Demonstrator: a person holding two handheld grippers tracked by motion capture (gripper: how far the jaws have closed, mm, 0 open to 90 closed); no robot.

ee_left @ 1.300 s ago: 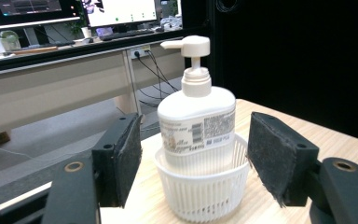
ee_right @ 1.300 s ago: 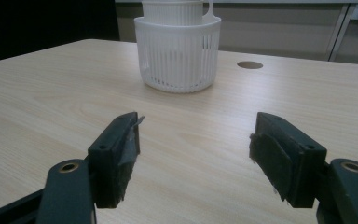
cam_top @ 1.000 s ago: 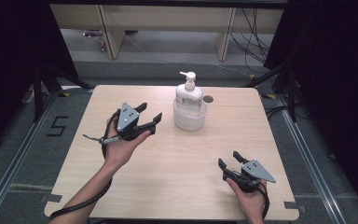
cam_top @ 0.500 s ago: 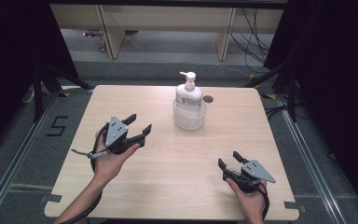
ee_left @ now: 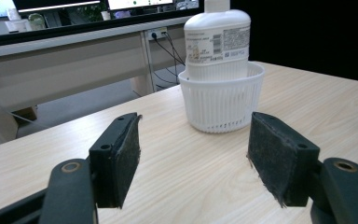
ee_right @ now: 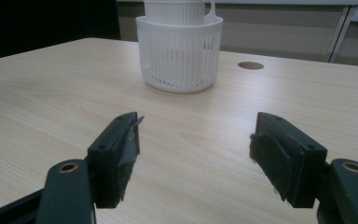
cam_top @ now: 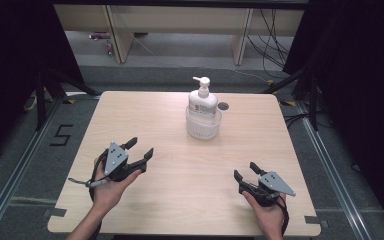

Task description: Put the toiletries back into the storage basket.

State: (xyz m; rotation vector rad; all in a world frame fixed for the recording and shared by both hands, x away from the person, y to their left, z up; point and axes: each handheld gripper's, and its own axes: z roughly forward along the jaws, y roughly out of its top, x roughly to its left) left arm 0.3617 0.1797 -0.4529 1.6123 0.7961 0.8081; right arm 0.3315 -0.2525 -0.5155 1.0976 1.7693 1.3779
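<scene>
2 black hand-held gripper units (cam_top: 140, 151) (cam_top: 245, 171) w/ grey triangular plates, fuzzy pads, trailing cables.

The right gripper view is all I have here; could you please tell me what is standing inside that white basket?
Observer: A white pump bottle stands upright in the basket.
Operator: Thank you. Where is the other gripper, please?
Observer: The left gripper is held above the table's near left part, open, holding nothing.
Operator: Does the bottle carry a label?
Observer: Yes, the left gripper view shows printed text and a barcode on it.
</scene>
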